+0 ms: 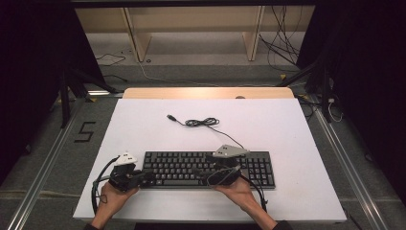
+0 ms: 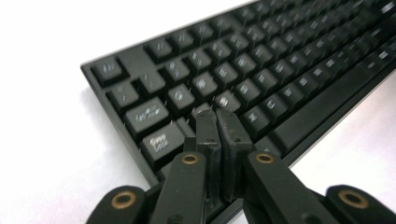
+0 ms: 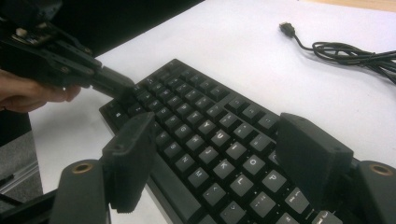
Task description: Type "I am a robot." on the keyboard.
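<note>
White surface: keyboard; left hand-held gripper closed empty on its left-end keys, right hand-held gripper wide open, straddling keys.

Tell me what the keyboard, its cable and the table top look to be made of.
Keyboard: black plastic, matte, keycaps with pale printed legends. Cable: black, probably rubber or PVC sheathed, since it lies in loose loops. Table top: smooth white matte sheet, possibly laminate, with a bare wood strip at the far edge.

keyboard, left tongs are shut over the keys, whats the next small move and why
Probably press the shut left tongs straight down: their tips sit just above a key at the left end of the keyboard, apparently not yet pushing it. The right tongs stand open over the keys.
</note>
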Available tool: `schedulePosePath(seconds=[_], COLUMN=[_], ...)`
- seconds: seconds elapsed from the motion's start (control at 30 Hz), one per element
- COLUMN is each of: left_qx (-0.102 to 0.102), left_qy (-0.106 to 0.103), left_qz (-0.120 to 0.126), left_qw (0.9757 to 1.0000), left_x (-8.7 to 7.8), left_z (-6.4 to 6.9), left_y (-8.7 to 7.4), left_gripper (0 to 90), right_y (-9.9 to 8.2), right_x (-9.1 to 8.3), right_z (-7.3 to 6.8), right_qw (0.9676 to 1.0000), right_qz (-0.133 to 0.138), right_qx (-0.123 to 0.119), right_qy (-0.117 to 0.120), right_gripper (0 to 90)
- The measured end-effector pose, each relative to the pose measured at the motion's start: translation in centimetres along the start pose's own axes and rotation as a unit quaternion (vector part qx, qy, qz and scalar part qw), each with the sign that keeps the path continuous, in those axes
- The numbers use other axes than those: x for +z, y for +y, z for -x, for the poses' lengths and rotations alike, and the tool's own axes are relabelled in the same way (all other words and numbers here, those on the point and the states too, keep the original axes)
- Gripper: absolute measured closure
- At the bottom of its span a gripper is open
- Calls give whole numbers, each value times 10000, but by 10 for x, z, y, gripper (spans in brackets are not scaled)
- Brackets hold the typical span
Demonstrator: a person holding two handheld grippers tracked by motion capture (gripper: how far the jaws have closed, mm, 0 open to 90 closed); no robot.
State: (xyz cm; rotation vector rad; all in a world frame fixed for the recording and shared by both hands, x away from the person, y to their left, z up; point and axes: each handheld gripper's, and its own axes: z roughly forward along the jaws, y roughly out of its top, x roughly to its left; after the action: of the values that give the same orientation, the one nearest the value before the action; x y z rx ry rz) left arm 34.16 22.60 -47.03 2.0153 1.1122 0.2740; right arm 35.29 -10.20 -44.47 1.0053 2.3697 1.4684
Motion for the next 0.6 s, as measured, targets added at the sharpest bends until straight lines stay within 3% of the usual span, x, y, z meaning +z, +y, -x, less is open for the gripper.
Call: schedulePosePath(seconds=[0.43, 0.6], left_qx=[53, -32], left_qy=[-115, -171], left_qz=[326, 485], left_qw=[9994, 9987], left_x=[-3, -5], left_z=[7, 7], left_y=[2, 3], left_gripper=[783, 686], right_y=[0, -1], right_x=[1, 2], right_z=[-1, -3], right_qw=[10000, 10000], right_qz=[-8, -30], right_qx=[-6, -19], right_qy=[14, 35], right_gripper=[300, 301])
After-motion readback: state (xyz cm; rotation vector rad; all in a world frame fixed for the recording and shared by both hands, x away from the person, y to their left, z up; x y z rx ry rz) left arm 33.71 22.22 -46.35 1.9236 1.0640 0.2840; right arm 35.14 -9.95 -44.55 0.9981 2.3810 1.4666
